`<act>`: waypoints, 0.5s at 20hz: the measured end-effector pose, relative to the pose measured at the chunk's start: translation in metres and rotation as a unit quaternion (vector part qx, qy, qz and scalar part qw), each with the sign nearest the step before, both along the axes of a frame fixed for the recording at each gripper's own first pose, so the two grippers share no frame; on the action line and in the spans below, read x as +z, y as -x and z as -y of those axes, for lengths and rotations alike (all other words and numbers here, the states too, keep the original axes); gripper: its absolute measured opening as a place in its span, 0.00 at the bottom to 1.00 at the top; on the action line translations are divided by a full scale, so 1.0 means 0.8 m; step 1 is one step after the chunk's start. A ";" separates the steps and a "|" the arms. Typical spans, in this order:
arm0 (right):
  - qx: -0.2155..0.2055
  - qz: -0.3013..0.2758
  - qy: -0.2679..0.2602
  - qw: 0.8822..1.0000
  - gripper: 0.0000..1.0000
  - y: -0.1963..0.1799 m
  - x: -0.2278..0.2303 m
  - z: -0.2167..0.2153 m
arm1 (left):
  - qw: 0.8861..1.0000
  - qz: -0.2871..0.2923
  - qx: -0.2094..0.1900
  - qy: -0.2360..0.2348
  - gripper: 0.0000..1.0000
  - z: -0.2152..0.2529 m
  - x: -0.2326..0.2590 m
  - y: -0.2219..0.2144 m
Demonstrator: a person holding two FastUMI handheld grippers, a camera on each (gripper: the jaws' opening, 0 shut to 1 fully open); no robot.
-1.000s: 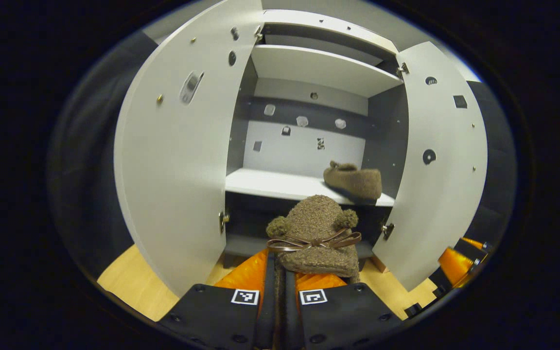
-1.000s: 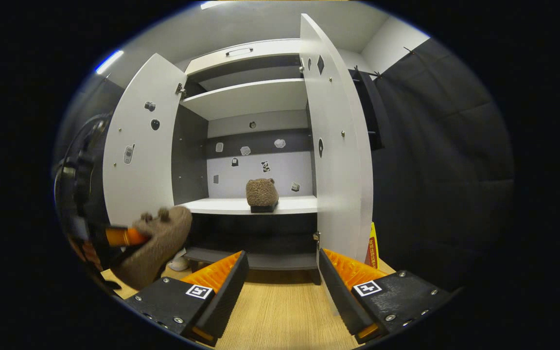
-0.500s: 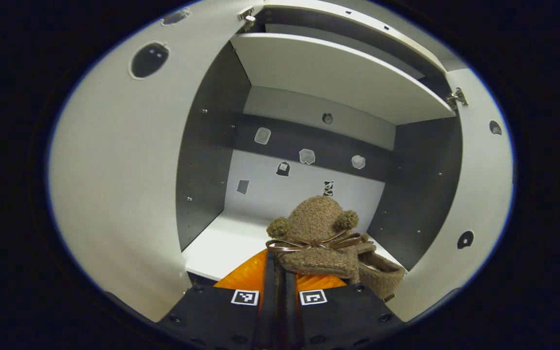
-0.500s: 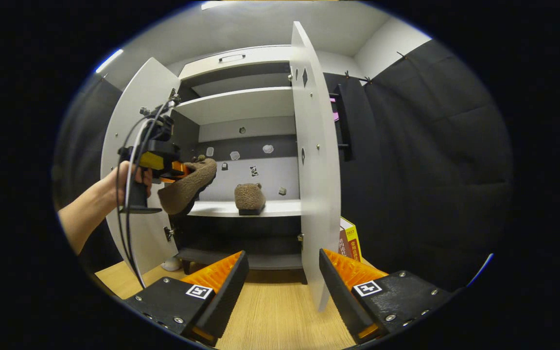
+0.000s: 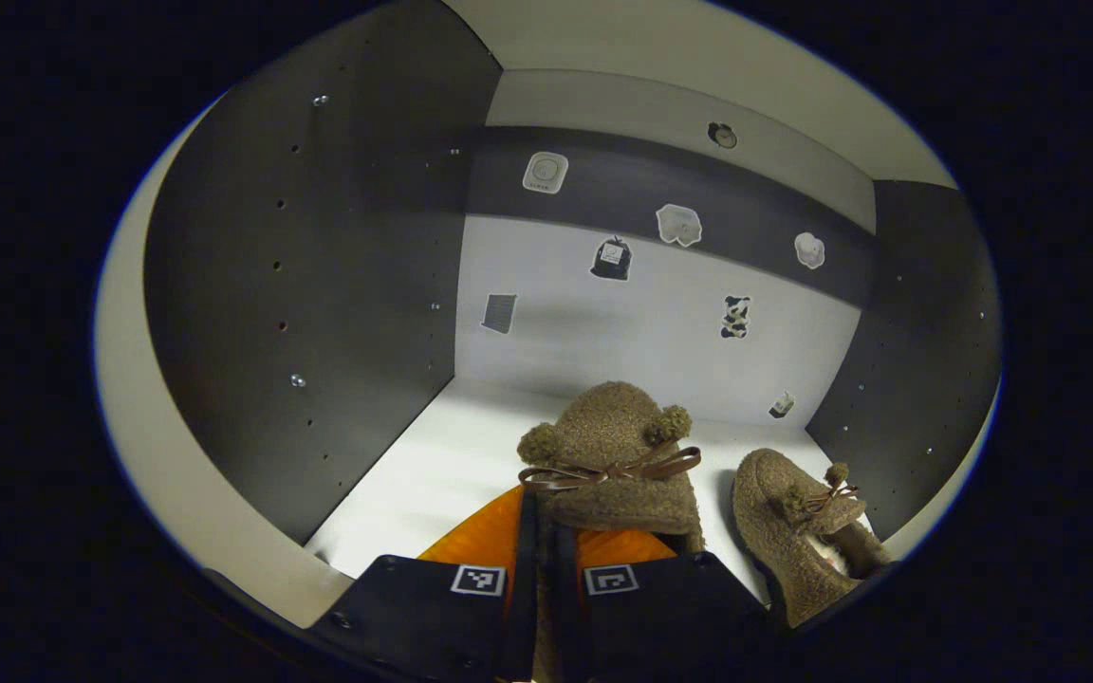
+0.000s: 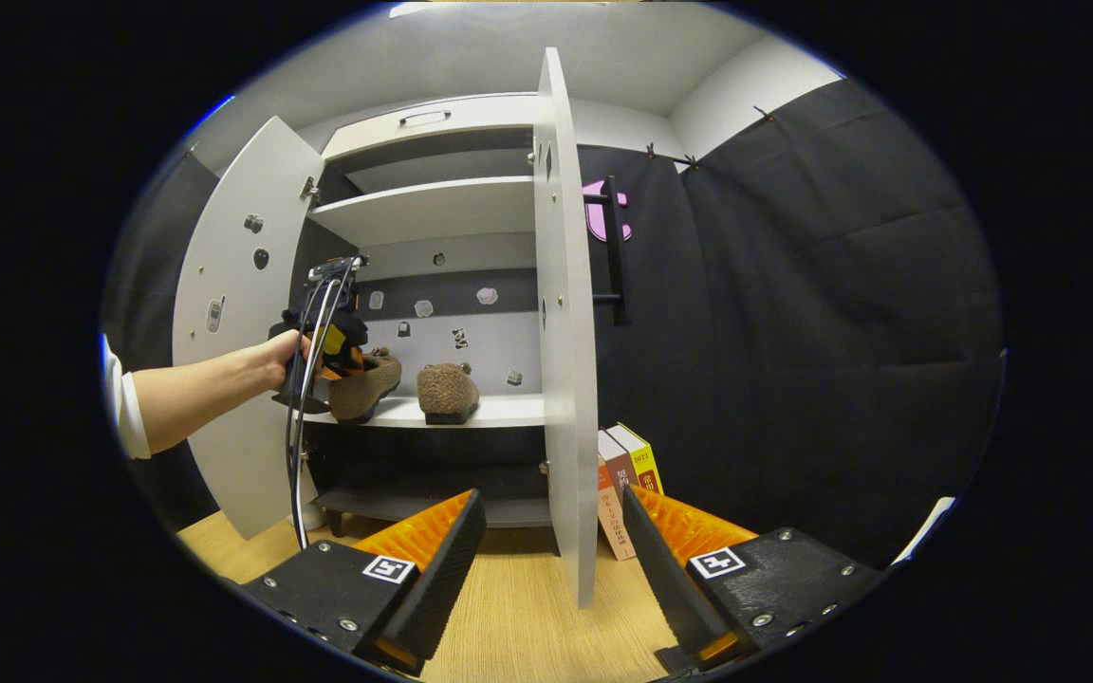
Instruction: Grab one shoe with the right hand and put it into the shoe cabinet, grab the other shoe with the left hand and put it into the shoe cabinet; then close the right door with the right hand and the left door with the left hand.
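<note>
Now left gripper [image 5: 546, 545] carries second shoe [image 5: 615, 455] deeper into cabinet [image 5: 300, 285].

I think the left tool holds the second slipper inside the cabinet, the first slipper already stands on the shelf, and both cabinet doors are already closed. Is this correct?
Not fully. Both doors are open: the right gripper view shows the left door and right door swung outward. The rest holds: the left tool grips the second slipper inside the cabinet, and the first slipper stands on the shelf.

shoes [image 6: 447, 391]: 2 | cabinet doors [image 6: 565, 323]: 2 | books [image 6: 624, 474]: 2 | claws [image 6: 546, 560]: 2
</note>
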State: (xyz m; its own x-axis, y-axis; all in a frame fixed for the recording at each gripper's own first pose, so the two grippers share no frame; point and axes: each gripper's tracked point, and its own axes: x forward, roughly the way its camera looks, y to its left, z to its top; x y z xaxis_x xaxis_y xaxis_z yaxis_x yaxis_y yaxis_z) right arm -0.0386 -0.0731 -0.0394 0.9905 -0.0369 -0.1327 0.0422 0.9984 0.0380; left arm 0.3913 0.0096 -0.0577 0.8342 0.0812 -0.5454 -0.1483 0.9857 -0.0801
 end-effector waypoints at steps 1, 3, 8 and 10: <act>0.001 -0.001 -0.002 1.000 0.90 -0.003 0.000 0.000 | 1.000 -0.005 -0.001 0.004 0.16 0.000 -0.005 -0.002; 0.000 -0.002 -0.002 1.000 0.90 -0.005 -0.001 0.002 | 1.000 -0.009 -0.001 0.015 0.18 0.002 -0.012 -0.006; 0.002 -0.003 -0.002 1.000 0.90 -0.009 -0.007 0.003 | 1.000 -0.018 0.006 0.016 0.41 -0.006 -0.024 -0.007; 0.002 -0.006 -0.001 1.000 0.90 -0.012 -0.009 0.002 | 1.000 -0.020 0.003 0.006 0.51 -0.008 -0.024 -0.007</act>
